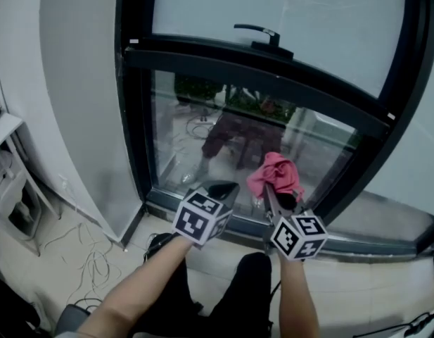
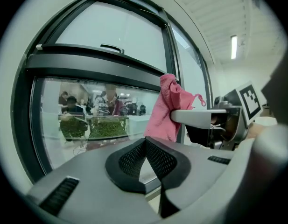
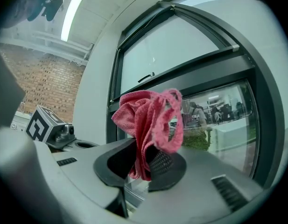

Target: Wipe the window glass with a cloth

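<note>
A person faces the lower pane of a black-framed window. The right gripper has its jaws clamped on a bunched pink cloth. The cloth is held up in front of that pane's bottom right part, near the sill. No view settles whether the fabric touches the glass.

The grip takes the cloth low, so a loose crown of folds stands clear of the jaws. That probably lets fabric, not plastic, meet the pane first.

The left gripper hovers just left of the cloth, level with the pane's bottom edge. Its jaws are closed on each other with nothing between them, apparently kept aside as a spare.

The window handle sits on the sash above the pane, well clear of both tools. Wiping looks about to begin.
</note>
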